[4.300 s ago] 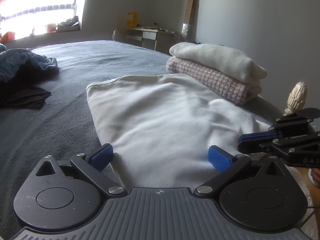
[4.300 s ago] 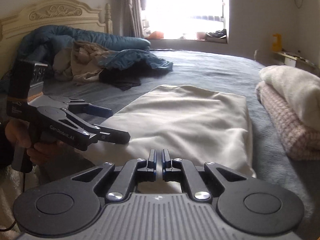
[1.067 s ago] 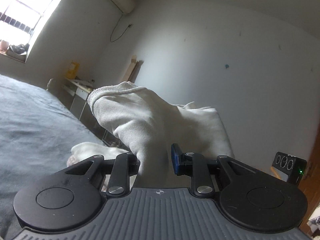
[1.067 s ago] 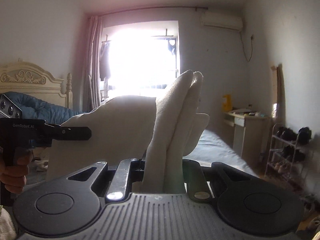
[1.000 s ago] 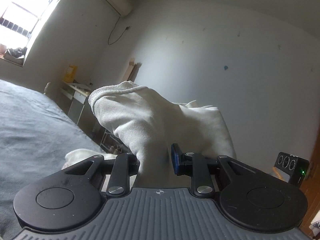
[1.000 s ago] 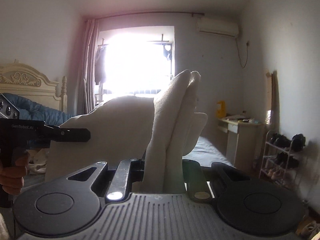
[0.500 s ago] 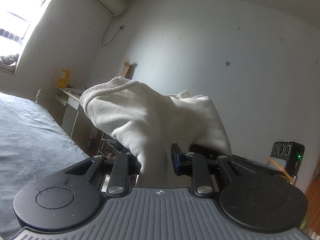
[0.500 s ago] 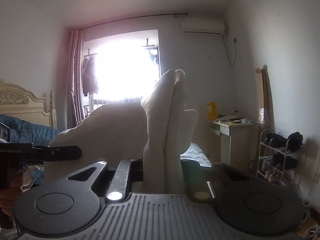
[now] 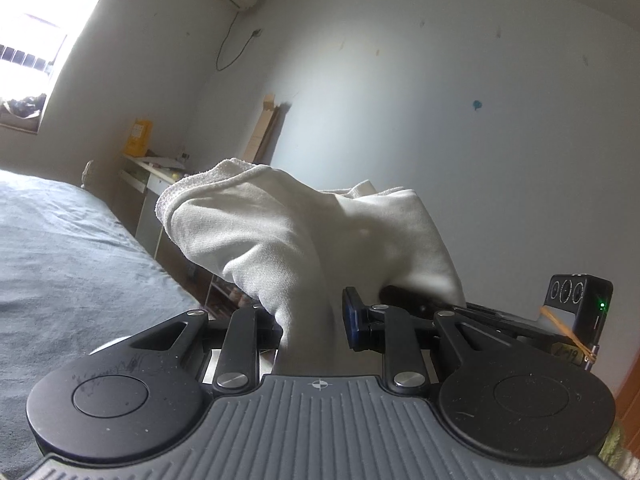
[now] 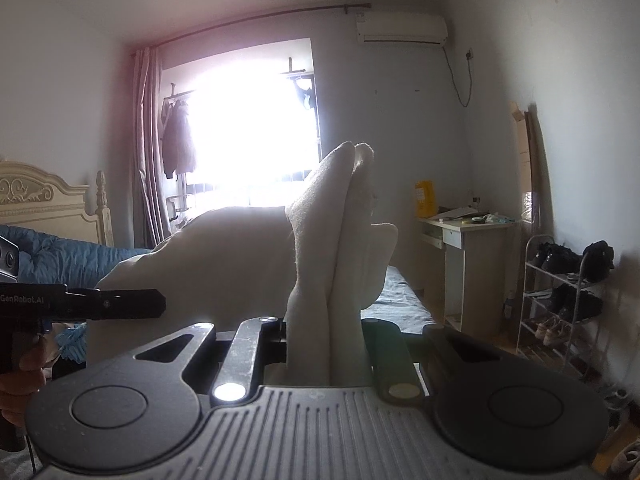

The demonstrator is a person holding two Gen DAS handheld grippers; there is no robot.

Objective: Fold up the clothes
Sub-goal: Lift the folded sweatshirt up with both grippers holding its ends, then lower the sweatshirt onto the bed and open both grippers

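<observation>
A cream white garment (image 9: 304,236) is lifted in the air above the grey bed (image 9: 60,248). My left gripper (image 9: 310,326) is shut on one bunched edge of it, and the cloth bulges up past its blue pads (image 9: 352,320). My right gripper (image 10: 326,340) is shut on another edge of the same garment (image 10: 240,264), whose folds stand up between the fingers. Each gripper shows in the other's view: the right gripper (image 9: 520,320) beside the cloth, the left gripper (image 10: 100,304) held by a hand (image 10: 20,376).
A white desk (image 10: 468,264) and a shoe rack (image 10: 560,308) stand along the right wall. A cream headboard (image 10: 44,208) and blue bedding (image 10: 52,260) lie at the far left. A bright window (image 10: 252,136) fills the back wall.
Since 4.3 s ago both grippers closed on the flat garment and raised it off the bed. Over the last second both views tilted slightly further upward, with the grip unchanged.
</observation>
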